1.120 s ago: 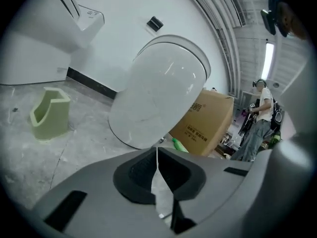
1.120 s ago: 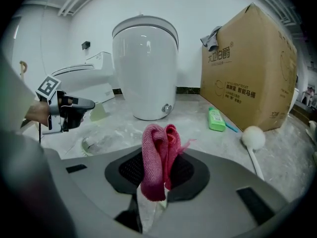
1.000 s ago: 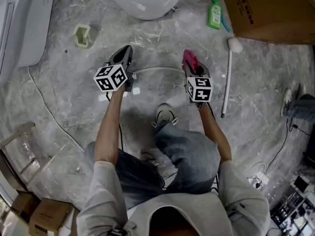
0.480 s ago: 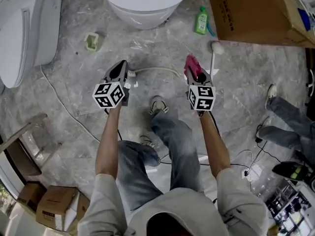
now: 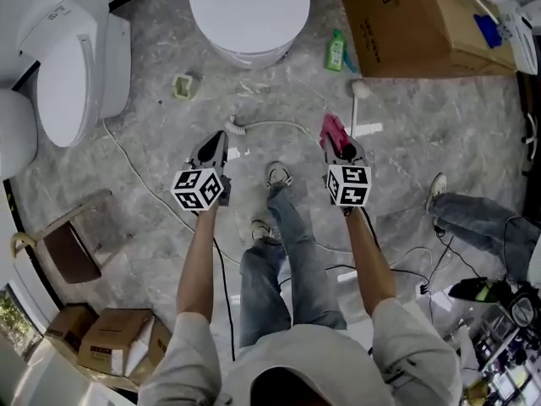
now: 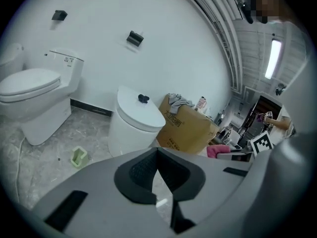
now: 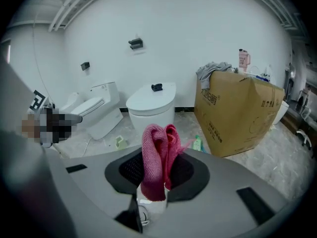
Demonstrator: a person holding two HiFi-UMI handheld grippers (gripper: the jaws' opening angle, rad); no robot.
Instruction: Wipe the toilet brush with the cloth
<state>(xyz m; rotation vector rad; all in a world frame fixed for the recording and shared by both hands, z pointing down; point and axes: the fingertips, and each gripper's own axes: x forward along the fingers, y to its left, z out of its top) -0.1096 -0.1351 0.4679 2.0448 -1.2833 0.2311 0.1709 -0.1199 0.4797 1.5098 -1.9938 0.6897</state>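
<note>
Left tool: jaws are sitting pressed together with nothing between them; it is being held in the air above the floor, aimed toward the round white toilet.
Right tool: jaws are clamping a folded pink cloth; the fold is sticking up past the tips.
Toilet brush: is lying on the grey marble floor, white head toward the big cardboard box, handle running back toward the person. In the head view it is sitting just beyond the right tool and slightly to its right; neither tool is touching it.
Person: is standing with both forearms stretched forward, one tool in each hand, jeans and shoes showing between the two tools.
Green bottle: is lying on the floor between the round toilet and the box.
Small green container: is resting on the floor left of the round toilet.
White cable: is trailing across the floor ahead of the tools.
Second toilet: is standing at the far left, lid down.
Another person's legs: are showing at the right edge.
Wooden stool: is standing at lower left, near small cardboard boxes.
</note>
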